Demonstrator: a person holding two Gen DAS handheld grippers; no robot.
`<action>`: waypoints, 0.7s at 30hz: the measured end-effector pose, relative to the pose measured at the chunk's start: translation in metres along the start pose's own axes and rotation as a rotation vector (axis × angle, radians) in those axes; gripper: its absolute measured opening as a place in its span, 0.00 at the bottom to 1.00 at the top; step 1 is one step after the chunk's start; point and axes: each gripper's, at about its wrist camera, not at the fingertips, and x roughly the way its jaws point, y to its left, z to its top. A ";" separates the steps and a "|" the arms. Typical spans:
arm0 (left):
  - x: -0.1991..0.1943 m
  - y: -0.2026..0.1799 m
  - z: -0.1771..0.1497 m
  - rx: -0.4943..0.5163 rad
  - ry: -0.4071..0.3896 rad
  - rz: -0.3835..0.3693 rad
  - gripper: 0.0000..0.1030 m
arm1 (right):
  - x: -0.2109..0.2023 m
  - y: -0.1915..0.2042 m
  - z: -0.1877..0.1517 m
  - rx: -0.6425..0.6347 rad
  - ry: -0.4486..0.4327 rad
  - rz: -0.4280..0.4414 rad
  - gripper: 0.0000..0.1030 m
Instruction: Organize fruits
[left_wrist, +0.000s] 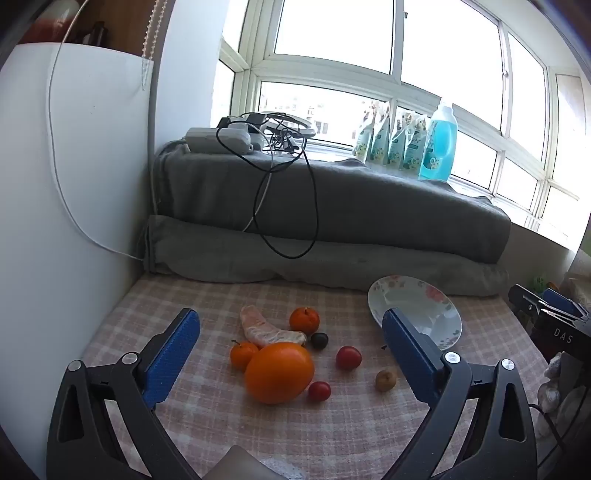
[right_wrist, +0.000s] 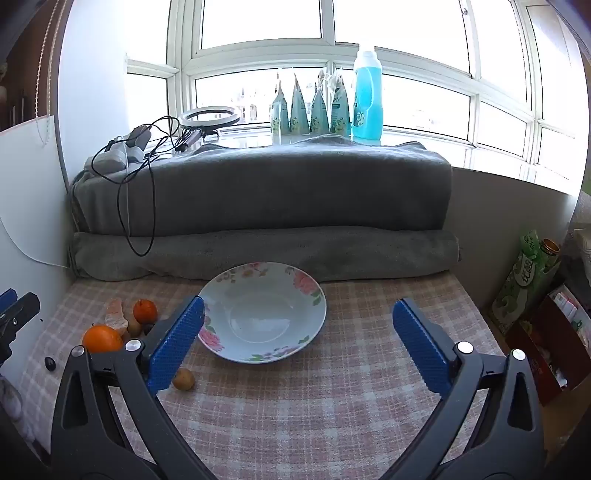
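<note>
Tablecloth (right_wrist: 332, 406) in pink-and-white check covers the whole work surface, bounded on the far side by folded grey blankets (right_wrist: 258, 192) under the window and on the left by a white board (left_wrist: 74, 184); on the right edge stand cartons and a green drink box (right_wrist: 524, 280). The right gripper (right_wrist: 299, 339) hovers above the cloth with its blue pads spread wide, holding nothing, and bare cloth lies between and in front of them. The left gripper (left_wrist: 291, 354) is equally wide apart and empty, its pads flanking the fruit cluster without touching any of it. The floral plate (right_wrist: 314, 295) sits near the far middle of the cloth with nothing in it. All fruit lies on the cloth left of the plate: a large orange (left_wrist: 279, 373) nearest, a peeled pinkish fruit segment (left_wrist: 266, 330) behind it, a tangerine (left_wrist: 304, 320) farther back, a smaller tangerine (left_wrist: 242, 355) touching the large orange on its left, two red round fruits (left_wrist: 348, 357) (left_wrist: 319, 391) to the right, a brownish fruit (left_wrist: 386, 380) nearest the plate, and a dark grape (left_wrist: 319, 339).
</note>
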 end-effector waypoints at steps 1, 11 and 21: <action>0.000 0.000 0.000 0.003 -0.001 0.002 0.96 | 0.000 0.001 0.000 -0.021 -0.009 -0.017 1.00; 0.000 -0.010 -0.011 0.024 -0.010 0.002 0.96 | -0.002 0.003 0.001 -0.022 -0.005 -0.017 1.00; 0.000 -0.006 -0.006 0.014 0.003 -0.015 0.96 | -0.002 0.001 0.000 -0.024 -0.003 -0.017 1.00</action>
